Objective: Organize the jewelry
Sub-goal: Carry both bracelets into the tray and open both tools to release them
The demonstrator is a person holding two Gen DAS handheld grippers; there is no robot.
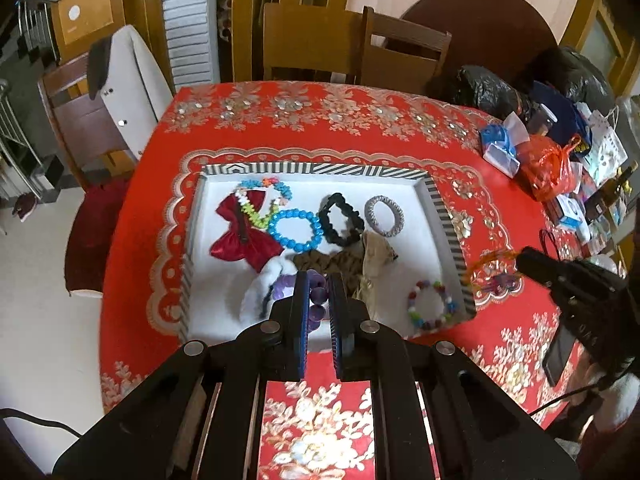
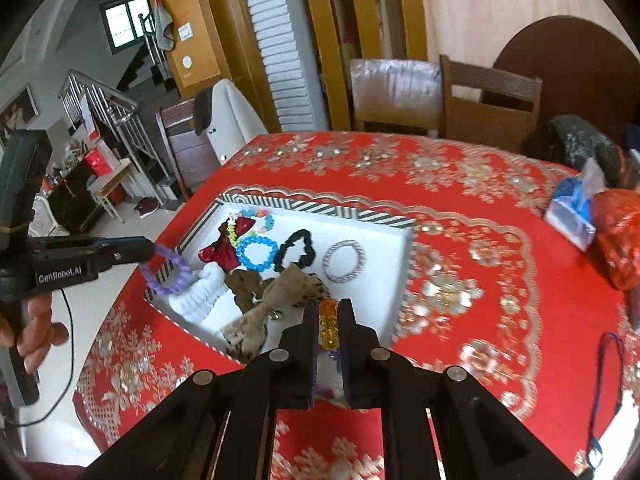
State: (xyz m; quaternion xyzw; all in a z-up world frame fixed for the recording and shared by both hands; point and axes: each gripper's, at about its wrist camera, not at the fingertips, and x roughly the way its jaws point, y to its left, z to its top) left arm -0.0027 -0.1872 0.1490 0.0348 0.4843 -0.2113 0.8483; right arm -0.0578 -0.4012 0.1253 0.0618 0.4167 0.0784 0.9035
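A white tray with a striped rim sits on the red tablecloth and holds several bracelets, scrunchies and bows. My left gripper is shut on a purple bead bracelet above the tray's near side; in the right wrist view the gripper holds the bracelet over the tray's left rim. My right gripper is shut on an orange and yellow bead bracelet; in the left wrist view the gripper holds the bracelet over the tray's right rim.
In the tray lie a red bow, a blue bead bracelet, a black scrunchie, a silver bangle and a multicolour bracelet. Bags and boxes crowd the table's right. Wooden chairs stand behind.
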